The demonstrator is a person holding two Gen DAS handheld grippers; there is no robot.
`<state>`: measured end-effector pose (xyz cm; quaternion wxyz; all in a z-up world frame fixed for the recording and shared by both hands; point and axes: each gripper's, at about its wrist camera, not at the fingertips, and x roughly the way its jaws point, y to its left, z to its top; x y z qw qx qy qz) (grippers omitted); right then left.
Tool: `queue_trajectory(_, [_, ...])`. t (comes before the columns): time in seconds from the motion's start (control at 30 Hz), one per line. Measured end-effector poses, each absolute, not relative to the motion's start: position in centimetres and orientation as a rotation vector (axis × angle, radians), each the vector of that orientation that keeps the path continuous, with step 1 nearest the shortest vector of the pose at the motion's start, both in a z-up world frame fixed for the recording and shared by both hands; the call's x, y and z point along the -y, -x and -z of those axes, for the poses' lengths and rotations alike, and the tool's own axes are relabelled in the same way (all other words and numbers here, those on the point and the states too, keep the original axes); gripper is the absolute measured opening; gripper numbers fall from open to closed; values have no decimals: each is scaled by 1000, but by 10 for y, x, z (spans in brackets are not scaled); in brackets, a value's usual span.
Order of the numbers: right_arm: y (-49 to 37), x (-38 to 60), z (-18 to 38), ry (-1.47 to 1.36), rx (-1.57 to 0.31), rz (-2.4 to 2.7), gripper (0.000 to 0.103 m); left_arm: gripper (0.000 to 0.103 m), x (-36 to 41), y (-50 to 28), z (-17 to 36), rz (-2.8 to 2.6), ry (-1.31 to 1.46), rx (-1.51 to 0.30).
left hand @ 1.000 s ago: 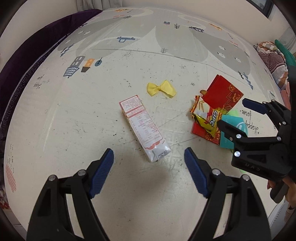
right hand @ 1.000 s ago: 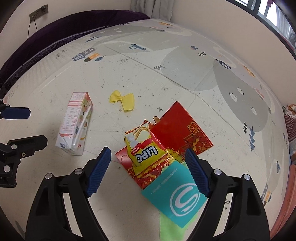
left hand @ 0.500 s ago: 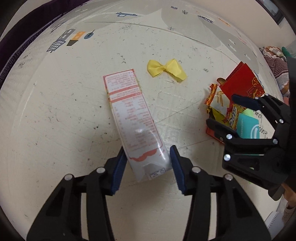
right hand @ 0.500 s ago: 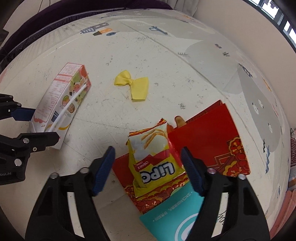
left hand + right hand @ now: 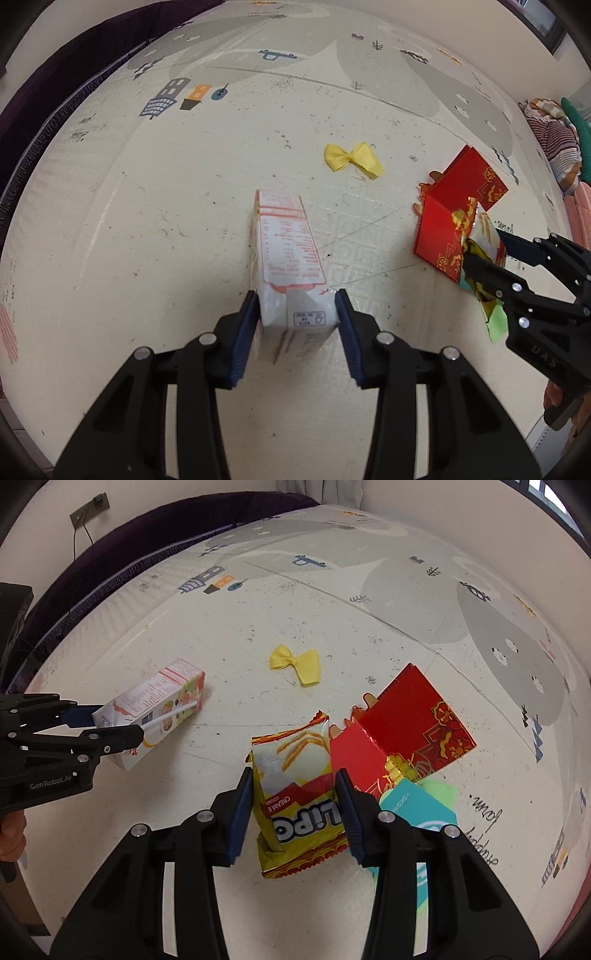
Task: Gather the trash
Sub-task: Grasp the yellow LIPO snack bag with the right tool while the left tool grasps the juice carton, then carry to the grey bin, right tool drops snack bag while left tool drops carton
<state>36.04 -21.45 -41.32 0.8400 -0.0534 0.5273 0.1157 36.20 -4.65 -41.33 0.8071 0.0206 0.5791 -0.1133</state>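
I am looking down at a big play mat [image 5: 155,229] on the floor. It is cream, with many small dark marks and scuffs on it. Farther away the mat has big grey round shapes [image 5: 517,635] and little drawings: a tall house [image 5: 162,96], a small car [image 5: 277,55] and tiny trees. Some handwriting [image 5: 484,823] is on the mat at my right. A dark purple cloth with a fringe [image 5: 122,557] runs along the far left edge. Behind it the wall [image 5: 177,491] is pale, with a grey plate and a wire hanging from it [image 5: 89,510]. A curtain [image 5: 317,489] hangs in the corner. Striped bedding [image 5: 554,147] lies at the far right.
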Motion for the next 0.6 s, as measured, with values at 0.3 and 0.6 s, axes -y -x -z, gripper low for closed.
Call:
queue_trajectory(0.3, [-289,213,327,-28,-1093,-173,42,41,23,-309,337,293,-30,-1219])
queue_trajectory(0.6, [-196,223,232,-110,-1051,-64,42,41,26,-238,249,419,-78,-1168])
